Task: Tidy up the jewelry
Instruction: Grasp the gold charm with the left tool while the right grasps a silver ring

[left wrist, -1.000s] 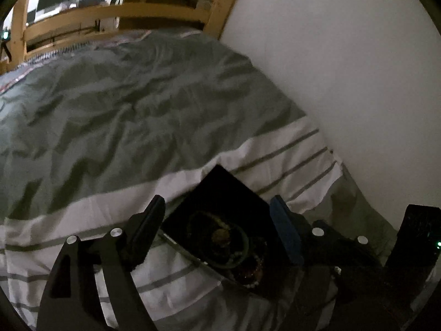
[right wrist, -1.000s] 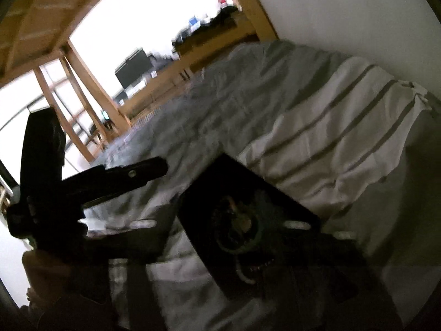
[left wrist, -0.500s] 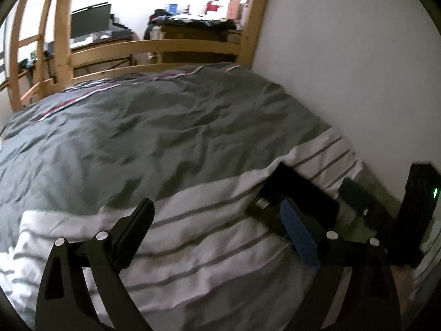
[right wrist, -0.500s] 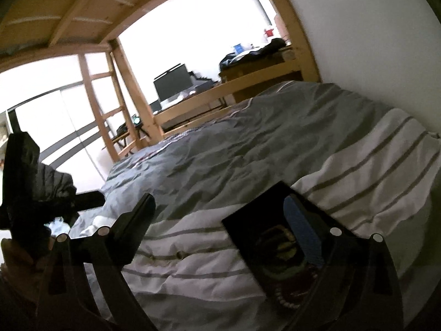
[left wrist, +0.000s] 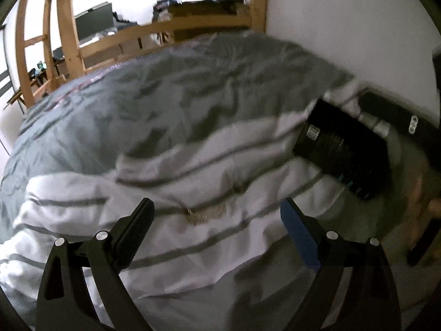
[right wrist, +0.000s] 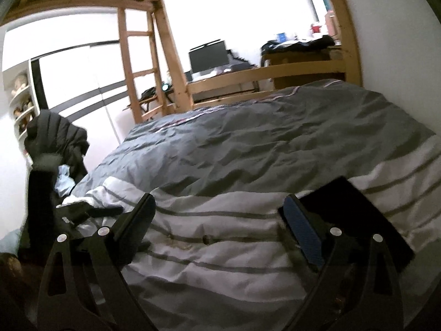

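A black jewelry box lies on the striped bedcover at the right in the left wrist view, seen edge-on; its contents are hidden. In the right wrist view the box sits behind the blue-padded right finger. My left gripper is open and empty, to the left of the box and above the cover. My right gripper is open and empty, left of the box. The other gripper shows dark and blurred behind the box.
A white wall runs along the bed's right side. A wooden bed frame and ladder stand at the far end, with a desk and monitor beyond. A dark jacket on a chair is at the left.
Both grippers have lifted and swung left, away from the box. The box, earlier between the fingers with beads in view, now lies off to the right in both views.
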`<state>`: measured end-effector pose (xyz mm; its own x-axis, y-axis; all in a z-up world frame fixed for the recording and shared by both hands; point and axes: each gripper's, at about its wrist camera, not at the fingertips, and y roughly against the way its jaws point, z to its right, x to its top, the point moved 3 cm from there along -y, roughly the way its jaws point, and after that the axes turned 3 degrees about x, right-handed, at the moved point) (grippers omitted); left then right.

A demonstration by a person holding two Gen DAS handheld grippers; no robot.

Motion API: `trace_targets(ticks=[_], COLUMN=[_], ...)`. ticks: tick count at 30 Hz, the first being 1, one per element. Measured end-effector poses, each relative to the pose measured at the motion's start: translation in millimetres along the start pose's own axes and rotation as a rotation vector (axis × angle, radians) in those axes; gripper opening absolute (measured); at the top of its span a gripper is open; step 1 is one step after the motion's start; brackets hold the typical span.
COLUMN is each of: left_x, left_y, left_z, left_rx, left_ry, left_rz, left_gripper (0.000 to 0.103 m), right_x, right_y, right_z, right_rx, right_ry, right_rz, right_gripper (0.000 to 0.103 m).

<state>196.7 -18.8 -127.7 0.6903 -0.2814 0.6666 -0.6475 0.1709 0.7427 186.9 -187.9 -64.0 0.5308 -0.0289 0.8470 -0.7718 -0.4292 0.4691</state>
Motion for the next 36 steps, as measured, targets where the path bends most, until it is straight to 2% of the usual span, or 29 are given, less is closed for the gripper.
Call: trace_targets(ticks=[2, 5, 7, 9, 11, 13, 14, 16, 18, 19, 22, 23, 26, 27, 28, 31, 36], left_x=[-7.0, -8.6, -10.7, -15.9, -23.5, -25.0, -24.0, -20.3, -19.1, -18.9, -19.4, -20.3, -19.5, -17.6, -15.6, -7.7, -1.6], left_y=[-19.4, -40.6, -51.9, -68.9, -89.2, -96.3, -95.6, -92.9, -92.3, -91.5, -87.0, -86.0, -87.2, -84.9, -82.4, -70.2, -62.9], left_z=[-2.1, -12.5, -20.1, -24.4, -24.4, -19.9, -18.5, -20.4, -25.1, -26.6, -29.9, -31.9, -35.4, -37.5, -39.4, -44.4, -45.4], left_rx=[0.024, 0.075, 0.066, 0.064, 0.006, 0.017, 0.019, 0.012, 0.012, 0.02, 0.011, 0.006, -0.002, -0.009, -0.014, -0.021, -0.014], left_ry=[-0.019, 0.001, 0.04, 0.053, 0.067, 0.037, 0.031, 0.049, 0.076, 0.079, 0.102, 0.113, 0.141, 0.157, 0.169, 0.188, 0.191], left_rz=[-0.008, -0.021, -0.023, -0.061, -0.13, -0.162, -0.167, -0.177, -0.19, -0.192, -0.2, -0.2, -0.203, -0.201, -0.193, -0.151, -0.123], left_gripper=[0.091, 0.091, 0.091, 0.091, 0.082, 0.072, 0.067, 0.043, 0.031, 0.025, 0.016, 0.015, 0.013, 0.007, 0.008, 0.008, 0.008], right_x=[0.6, -7.3, -22.0, -38.0, -51.4, -62.1, -65.3, -71.0, -74.0, -73.4, -74.7, -77.2, -82.2, -82.1, -82.6, -79.4, -68.8], right_y=[-25.7, -60.4, -80.7, -97.1, -108.4, -118.3, -121.1, -128.6, -135.2, -134.8, -133.8, -134.7, -131.7, -129.8, -129.3, -123.4, -113.4], right_z=[-10.9, -17.5, -11.3, -3.9, -2.0, -4.1, -5.4, -3.6, 1.4, 3.3, 3.9, 2.1, -7.4, -10.1, -12.8, -13.7, -12.0], right_rx=[0.005, 0.006, 0.001, -0.01, 0.001, 0.025, 0.048, 0.094, 0.102, 0.093, 0.089, 0.08, 0.074, 0.092, 0.101, 0.112, 0.12], right_ry=[0.066, 0.129, 0.108, 0.074, 0.065, 0.078, 0.077, 0.037, 0.0, 0.002, 0.023, 0.04, 0.108, 0.115, 0.121, 0.112, 0.081], right_rz=[-0.066, -0.179, -0.232, -0.291, -0.339, -0.372, -0.374, -0.374, -0.399, -0.405, -0.423, -0.432, -0.437, -0.432, -0.428, -0.408, -0.352], right_gripper=[0.09, 0.077, 0.077, 0.076, 0.071, 0.071, 0.071, 0.071, 0.068, 0.059, 0.036, 0.029, 0.019, 0.017, 0.009, 0.008, 0.008])
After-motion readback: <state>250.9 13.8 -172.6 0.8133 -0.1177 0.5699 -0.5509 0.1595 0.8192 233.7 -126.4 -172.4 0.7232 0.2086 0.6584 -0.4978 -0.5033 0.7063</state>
